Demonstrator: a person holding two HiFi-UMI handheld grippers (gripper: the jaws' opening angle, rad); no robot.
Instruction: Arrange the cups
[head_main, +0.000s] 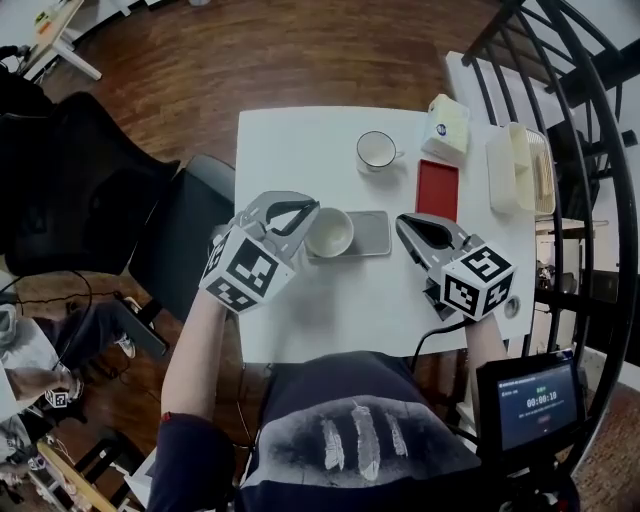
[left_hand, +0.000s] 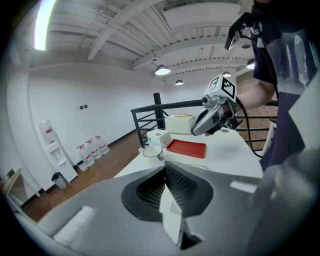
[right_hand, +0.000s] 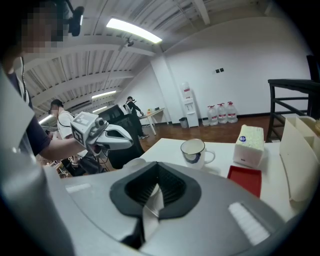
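A white handleless cup (head_main: 329, 232) stands on a grey mat (head_main: 370, 234) in the middle of the white table (head_main: 280, 150). A second white cup with a dark rim and a handle (head_main: 377, 150) (left_hand: 153, 151) (right_hand: 194, 150) stands farther back. My left gripper (head_main: 306, 211) (left_hand: 165, 170) hovers just left of the cup on the mat, shut and empty. The right gripper (head_main: 404, 223) (right_hand: 158, 172) hangs just right of the mat, its jaws also shut on nothing. Each gripper view shows the other gripper across the table.
A red tray (head_main: 437, 190) lies right of the mat, with a tissue box (head_main: 446, 128) behind it. A white container (head_main: 515, 168) sits at the table's right edge beside a black railing. A dark chair (head_main: 190, 220) stands at the table's left side.
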